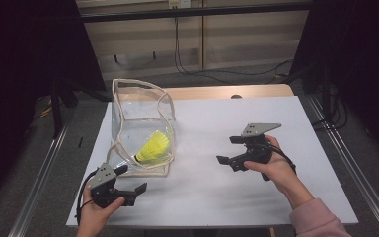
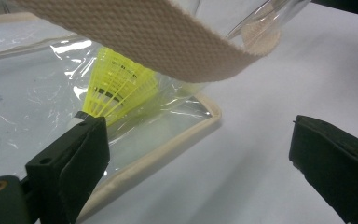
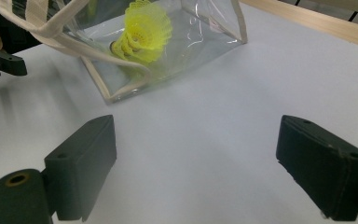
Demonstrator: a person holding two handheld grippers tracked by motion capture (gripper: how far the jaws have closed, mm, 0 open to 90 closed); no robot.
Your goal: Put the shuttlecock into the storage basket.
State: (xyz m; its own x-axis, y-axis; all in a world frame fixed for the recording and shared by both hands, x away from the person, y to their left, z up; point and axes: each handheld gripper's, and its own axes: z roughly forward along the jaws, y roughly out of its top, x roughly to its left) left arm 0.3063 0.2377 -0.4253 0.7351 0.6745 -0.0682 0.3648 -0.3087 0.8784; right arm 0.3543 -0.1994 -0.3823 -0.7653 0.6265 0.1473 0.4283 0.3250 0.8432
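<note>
Here's the clear bag [image 1: 140,126] standing on the white table [image 1: 217,197], left of centre, its cream-edged mouth tipped toward the near side, and inside it lies the yellow shuttlecock [image 1: 153,148], down on the bag's floor by the front right corner, skirt up and to the right, dark-banded cork end low and to the left. Left claw [image 1: 132,178] sits at the near left corner of the table, just in front of the bag, jaws spread wide with nothing between them. From the left gripper view one jaw is right up against the bag's clear wall, close to the shuttlecock [image 2: 119,88] and its cork tip, though whether it actually touches the plastic is hard to call; the other jaw is out over bare table, and the bag's woven strap [image 2: 168,39] loops across the top of that view. Over on the right, the right claw [image 1: 231,149] is held by a hand with a pink sleeve [image 1: 321,219] behind it, pointing left toward the bag, well apart from it, jaws wide and empty. The right gripper view looks across open table to the bag [image 3: 205,32] and the shuttlecock [image 3: 144,30] inside it.
</note>
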